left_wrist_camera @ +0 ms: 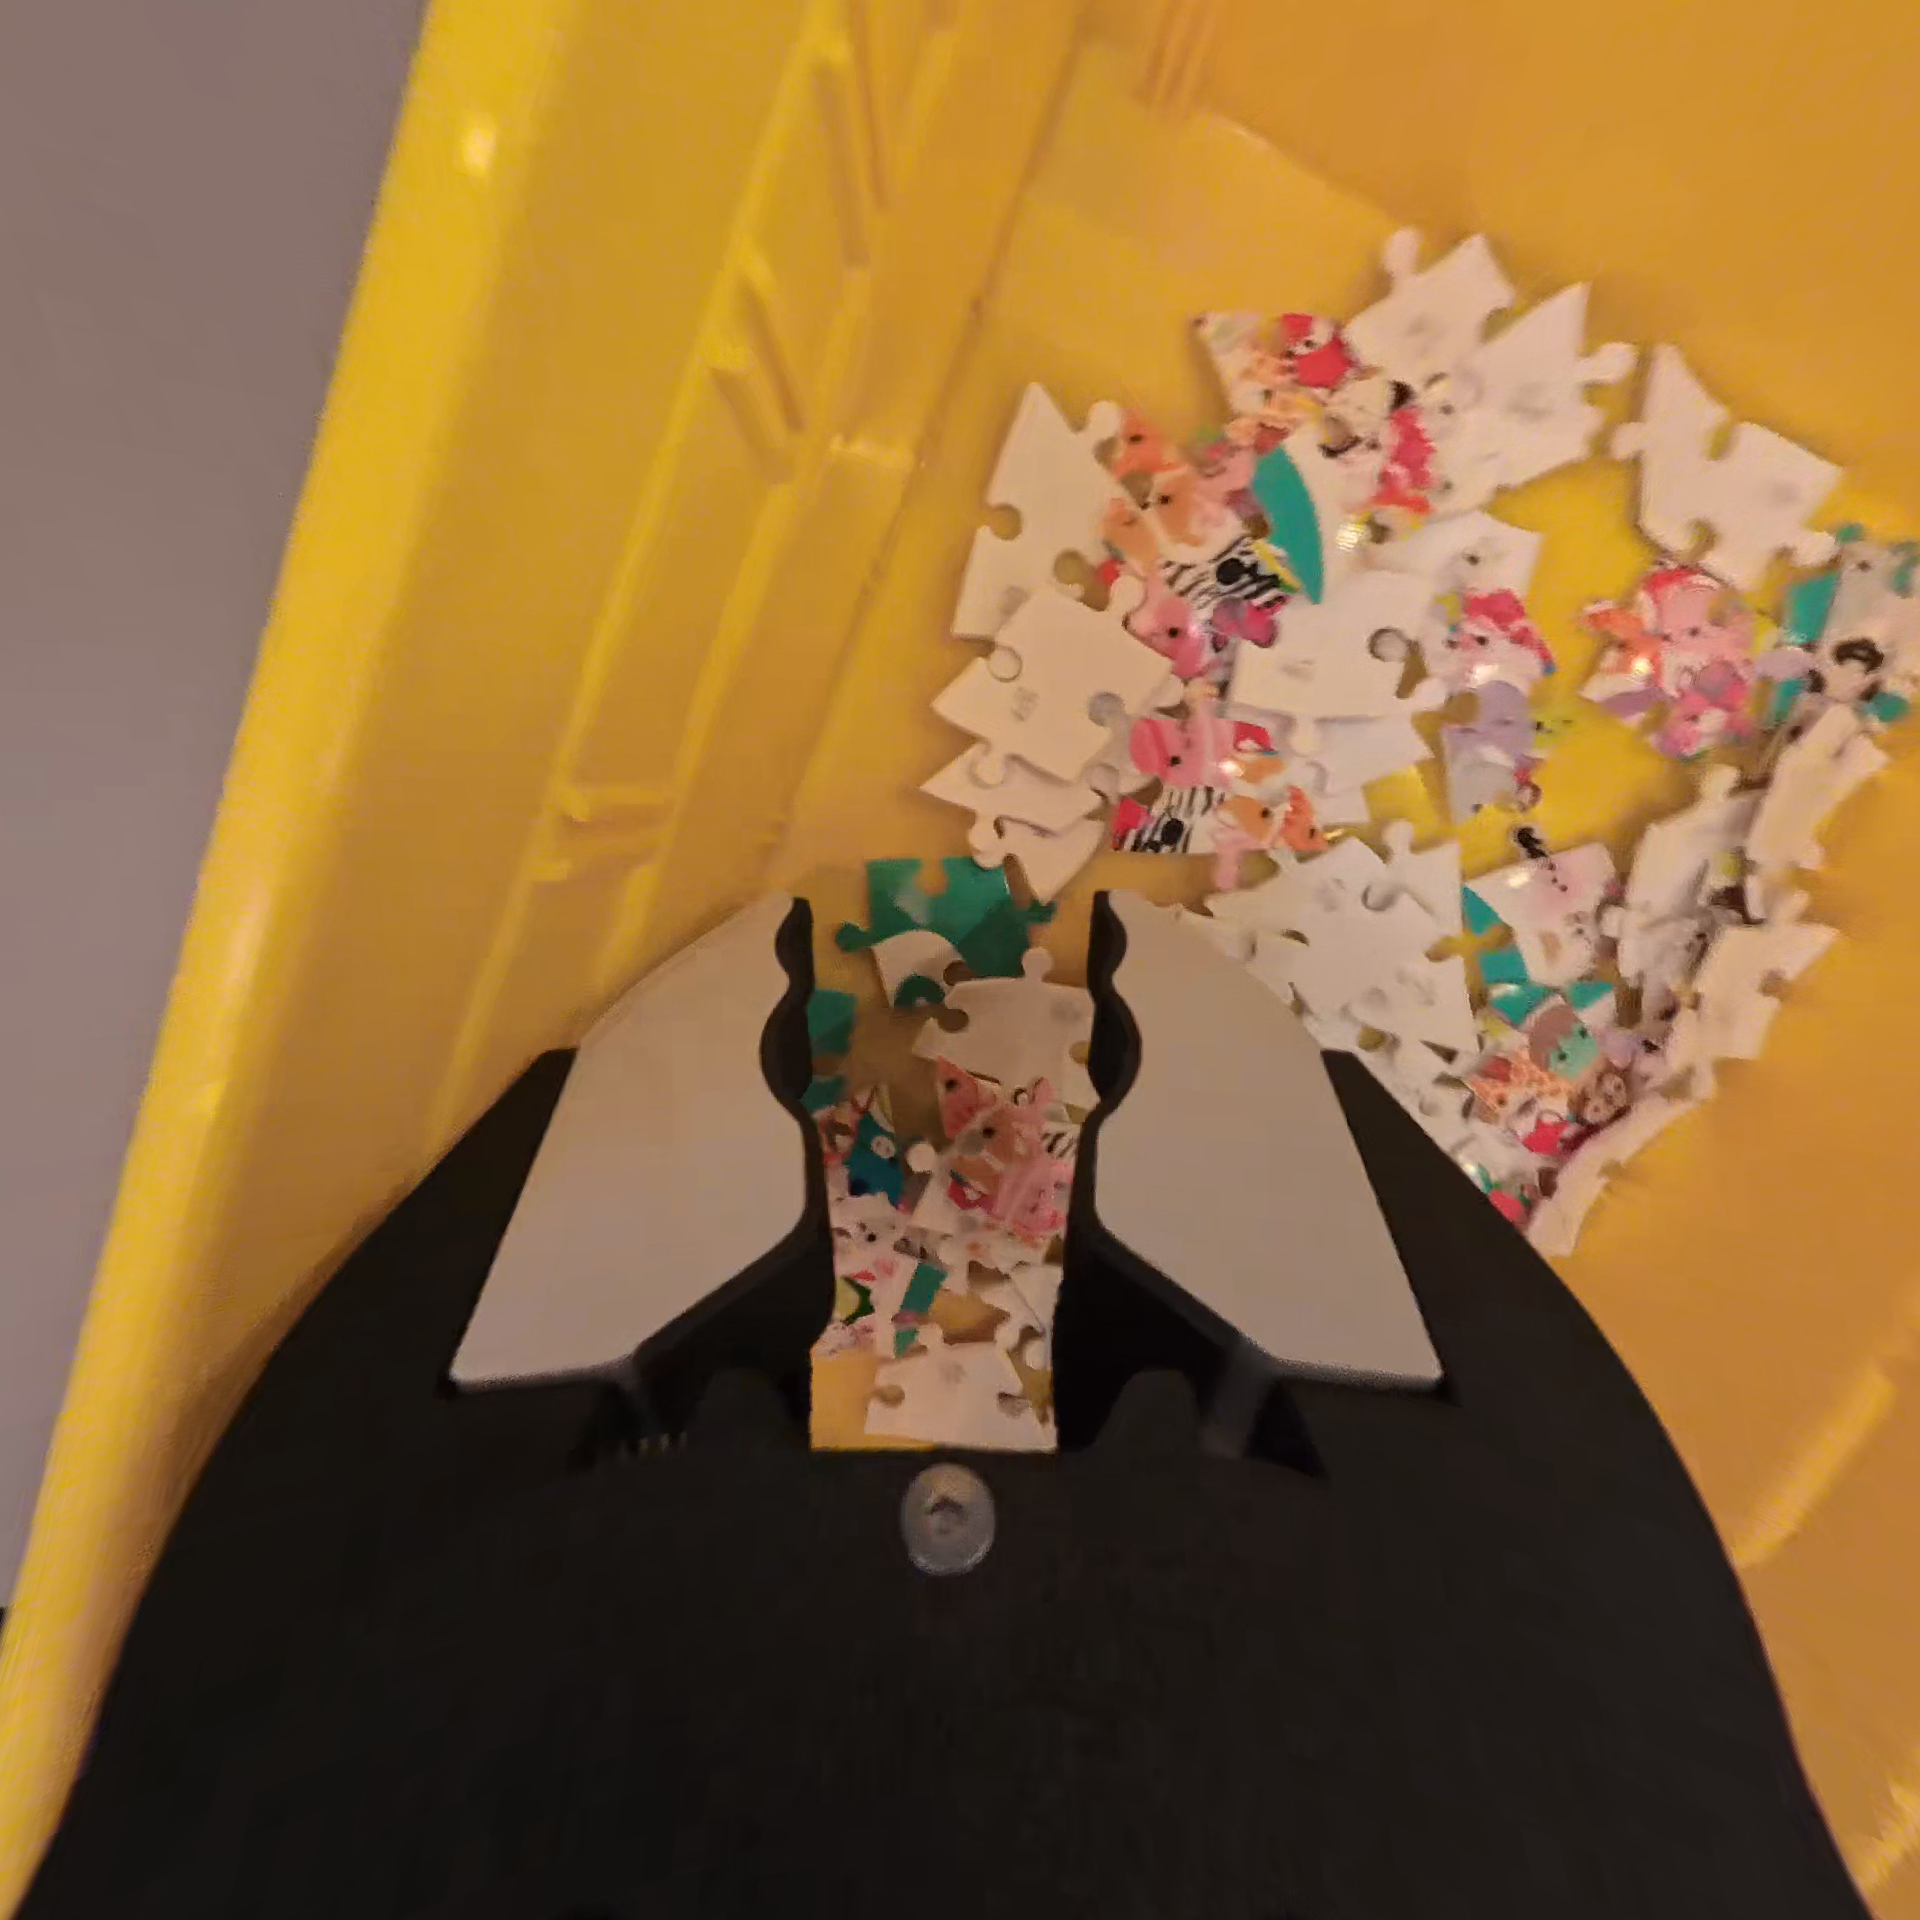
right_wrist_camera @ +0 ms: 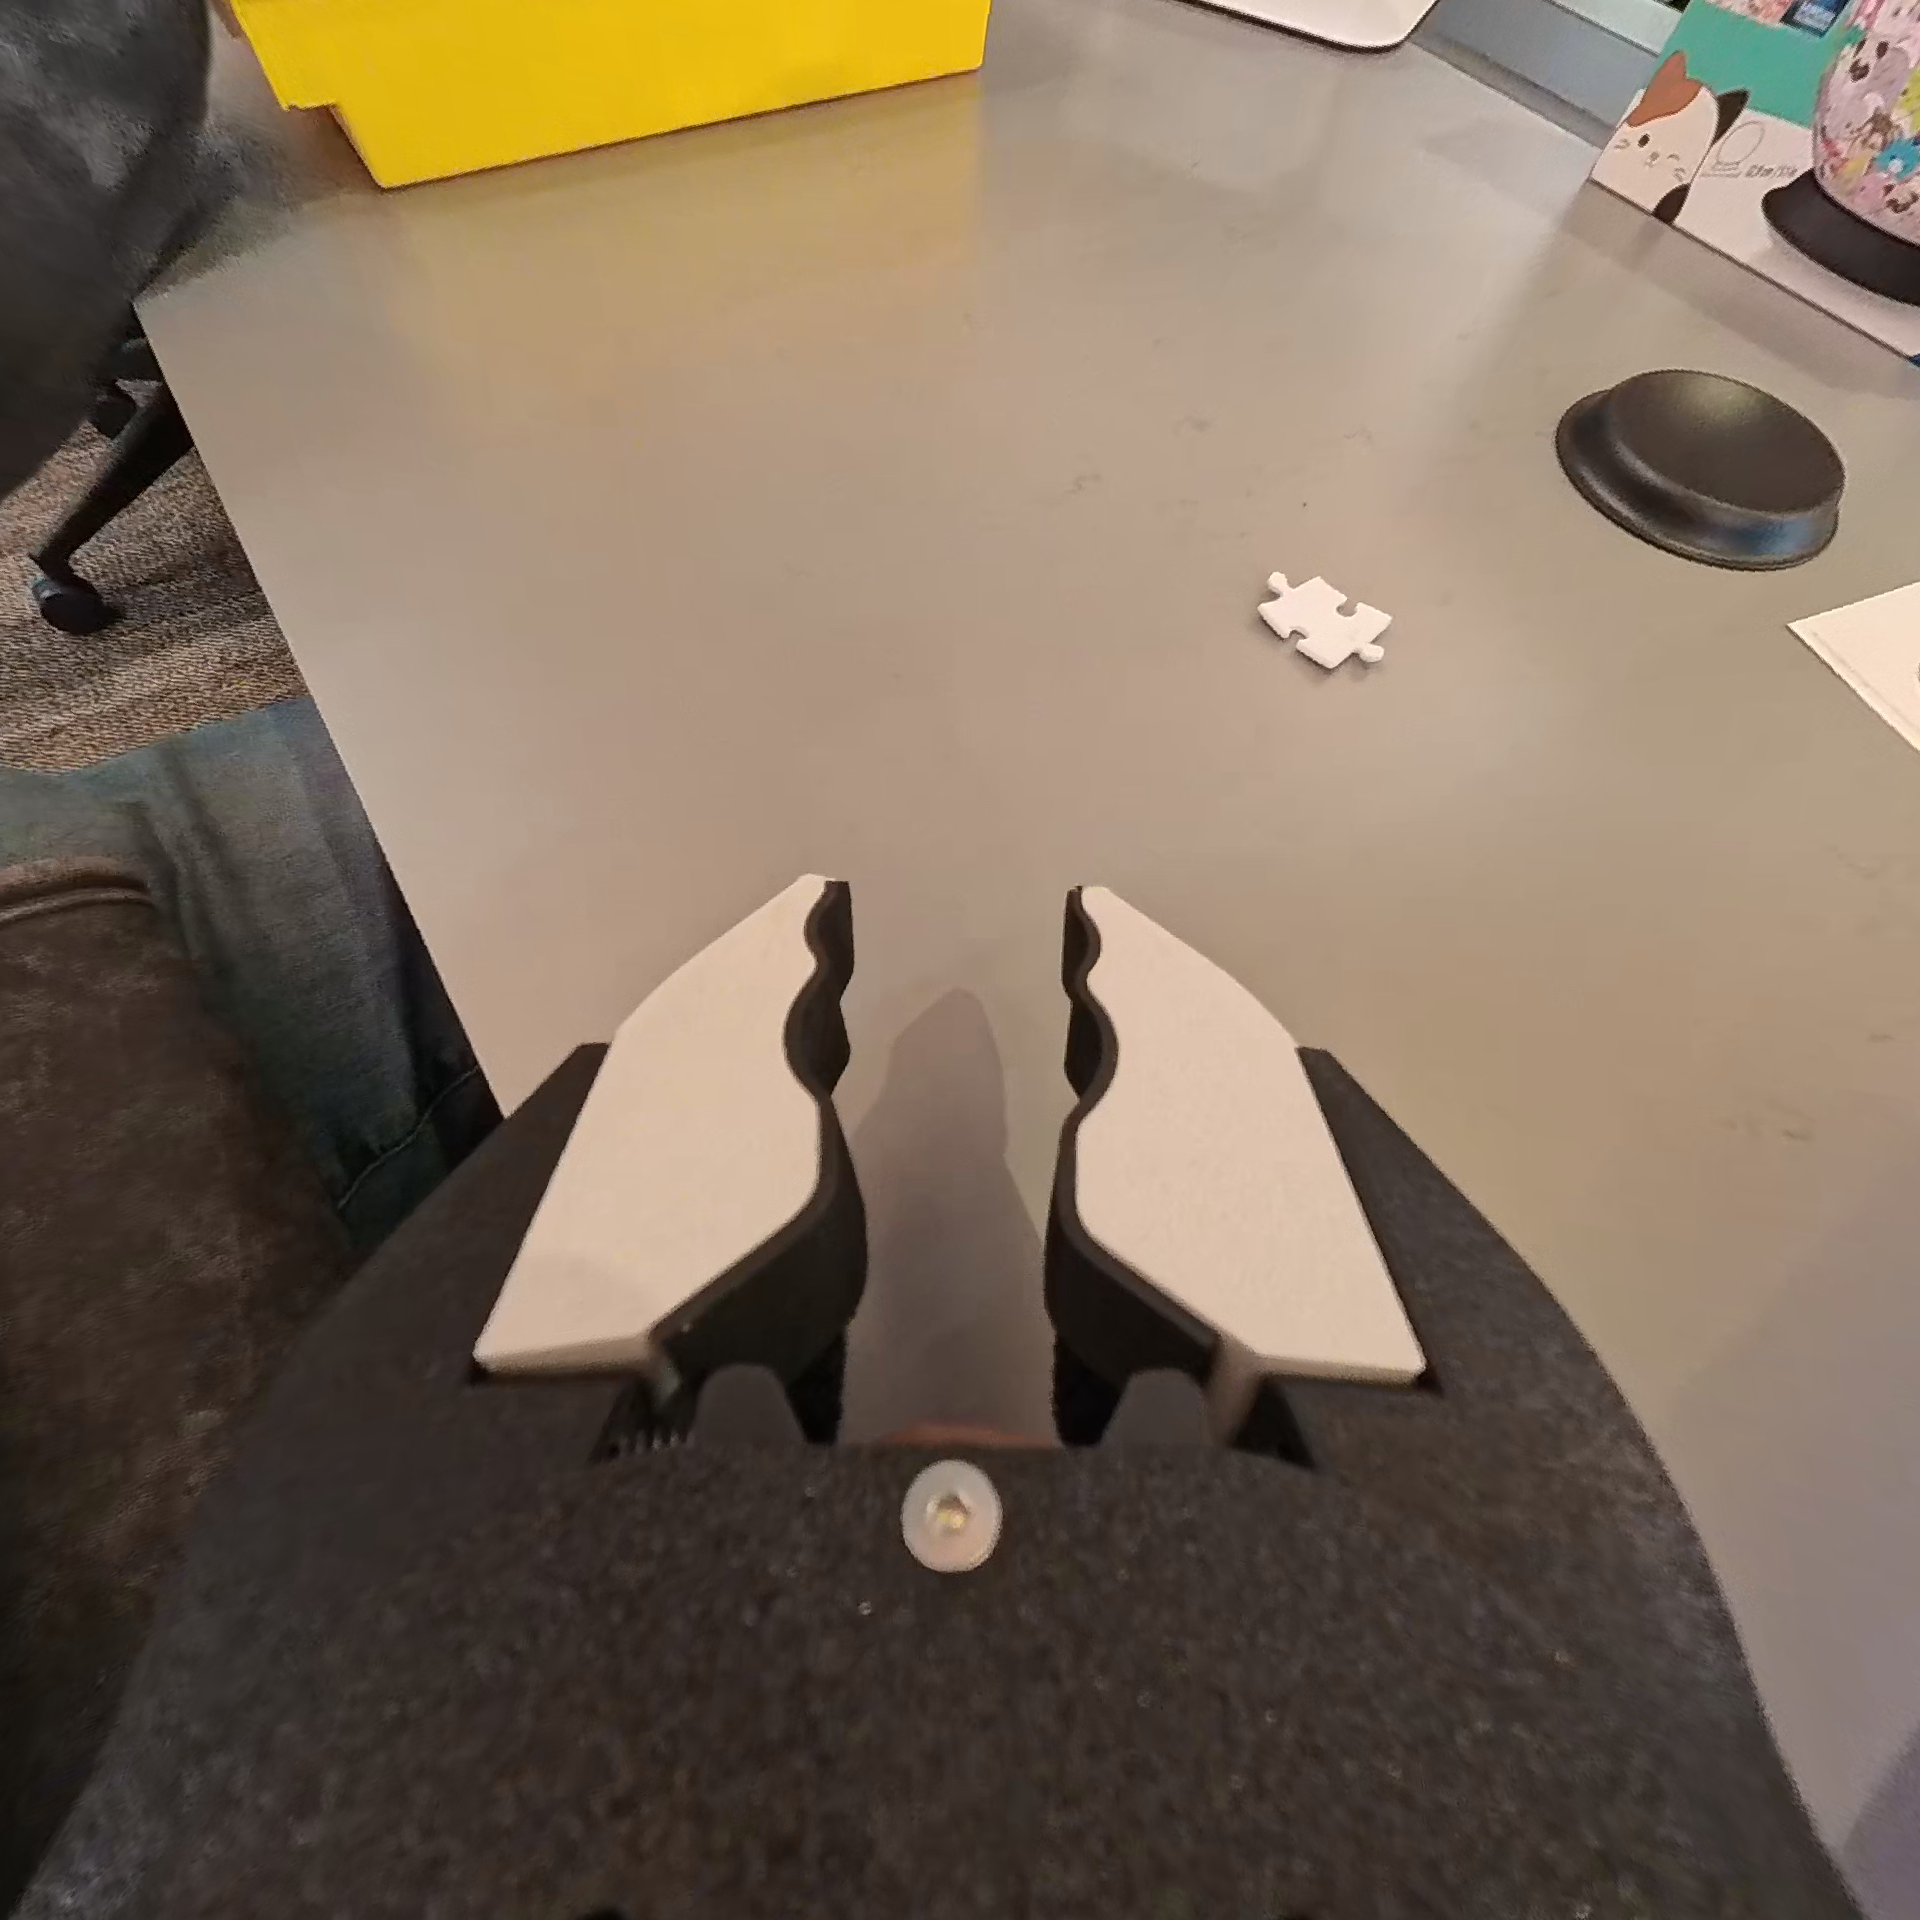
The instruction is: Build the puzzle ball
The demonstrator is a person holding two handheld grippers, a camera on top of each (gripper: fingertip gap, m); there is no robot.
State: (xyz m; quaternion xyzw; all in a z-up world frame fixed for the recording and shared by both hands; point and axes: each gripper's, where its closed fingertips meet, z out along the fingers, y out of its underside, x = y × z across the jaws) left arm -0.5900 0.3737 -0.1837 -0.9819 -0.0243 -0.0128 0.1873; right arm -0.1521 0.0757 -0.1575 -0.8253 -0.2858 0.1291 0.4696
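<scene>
Dozens of glossy, knobbed puzzle pieces (left_wrist_camera: 1351,675) lie jumbled in the ribbed yellow plastic bin (left_wrist_camera: 727,520), some printed side up, some white. Above them the left claw (left_wrist_camera: 945,914) gapes partway, empty. One white piece (right_wrist_camera: 1325,615) lies flat on the smooth grey tabletop (right_wrist_camera: 831,520), long axis toward 4 o'clock, beside a round black stand (right_wrist_camera: 1704,468). At 6 o'clock, the right claw (right_wrist_camera: 958,904) is partly spread, empty.

puzzle pieces (left_wrist_camera: 1351,727) in bin (left_wrist_camera: 623,520), bin on table (right_wrist_camera: 831,520)
</scene>
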